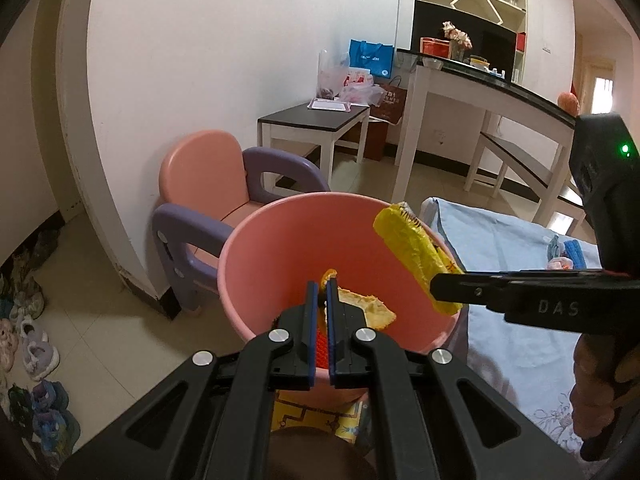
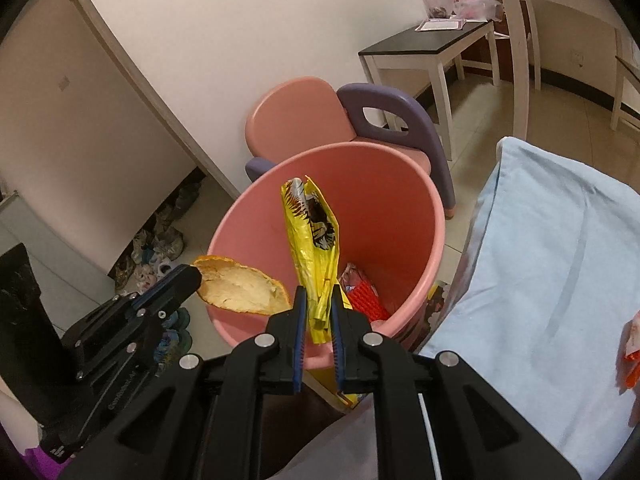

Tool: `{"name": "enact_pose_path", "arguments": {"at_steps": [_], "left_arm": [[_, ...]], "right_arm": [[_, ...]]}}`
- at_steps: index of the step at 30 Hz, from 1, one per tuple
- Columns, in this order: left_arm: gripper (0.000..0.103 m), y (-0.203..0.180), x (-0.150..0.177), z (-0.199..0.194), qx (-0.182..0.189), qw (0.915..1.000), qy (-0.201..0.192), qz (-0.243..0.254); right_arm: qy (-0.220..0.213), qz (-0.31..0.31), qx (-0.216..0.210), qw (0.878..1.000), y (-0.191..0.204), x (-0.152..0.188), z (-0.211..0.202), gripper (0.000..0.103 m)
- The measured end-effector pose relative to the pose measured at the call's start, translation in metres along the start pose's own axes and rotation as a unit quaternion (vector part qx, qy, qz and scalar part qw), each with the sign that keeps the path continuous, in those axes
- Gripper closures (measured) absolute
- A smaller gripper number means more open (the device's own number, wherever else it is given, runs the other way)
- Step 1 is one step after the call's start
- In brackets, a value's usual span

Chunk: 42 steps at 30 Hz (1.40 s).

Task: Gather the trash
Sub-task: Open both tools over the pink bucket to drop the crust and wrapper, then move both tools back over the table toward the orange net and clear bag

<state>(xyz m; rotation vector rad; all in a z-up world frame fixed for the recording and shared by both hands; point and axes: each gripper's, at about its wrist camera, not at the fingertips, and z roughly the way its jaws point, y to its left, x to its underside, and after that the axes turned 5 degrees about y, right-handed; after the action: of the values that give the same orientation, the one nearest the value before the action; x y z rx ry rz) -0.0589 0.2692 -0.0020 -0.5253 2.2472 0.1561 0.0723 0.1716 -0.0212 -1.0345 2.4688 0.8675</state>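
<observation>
A pink bucket (image 1: 280, 240) (image 2: 392, 208) stands on the floor beside a cloth-covered table. My left gripper (image 1: 322, 286) (image 2: 192, 276) is shut on a piece of orange peel (image 1: 368, 306) (image 2: 244, 290), held over the bucket's near rim. My right gripper (image 2: 320, 300) (image 1: 436, 286) is shut on a crumpled yellow wrapper (image 2: 310, 236) (image 1: 416, 256), which hangs above the bucket's mouth. A red wrapper (image 2: 362, 292) lies inside the bucket.
A pink and purple child's chair (image 1: 208, 184) (image 2: 320, 120) stands right behind the bucket. The light blue cloth (image 1: 520, 280) (image 2: 540, 260) covers the table to the right, with more litter (image 1: 568, 254) (image 2: 632, 356) on it. Shoes (image 1: 28, 344) line the floor at left. A low dark-topped table (image 1: 316, 120) stands farther back.
</observation>
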Motion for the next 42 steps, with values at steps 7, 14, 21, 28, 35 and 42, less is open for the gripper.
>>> {"name": "enact_pose_path", "arguments": {"at_steps": [7,14,21,28,35,42], "left_arm": [[0.066,0.007,0.000,0.007,0.006,0.9996,0.018,-0.020],[0.061,0.008,-0.001,0.003,0.005,0.9995,0.011,-0.030],[0.061,-0.001,0.000,-0.003,0.006,0.9996,0.008,-0.025],[0.061,-0.020,-0.005,-0.015,0.012,0.9998,-0.002,-0.016],[0.061,-0.049,-0.007,-0.026,0.029,0.9995,-0.014,0.006],[0.061,-0.087,-0.009,-0.026,0.058,0.9979,-0.007,0.028]], "right_arm": [[0.008,0.001,0.002,1.000,-0.004,-0.005,0.016,0.084],[0.004,-0.006,0.001,1.000,-0.006,-0.004,0.016,0.083],[-0.023,-0.012,0.006,1.000,-0.007,0.003,-0.004,0.062],[-0.051,-0.008,0.011,0.999,-0.014,0.018,-0.037,0.062],[-0.085,0.000,0.048,0.995,-0.031,0.050,-0.083,0.062],[-0.119,0.042,0.090,0.988,-0.073,0.084,-0.131,0.062]]}}
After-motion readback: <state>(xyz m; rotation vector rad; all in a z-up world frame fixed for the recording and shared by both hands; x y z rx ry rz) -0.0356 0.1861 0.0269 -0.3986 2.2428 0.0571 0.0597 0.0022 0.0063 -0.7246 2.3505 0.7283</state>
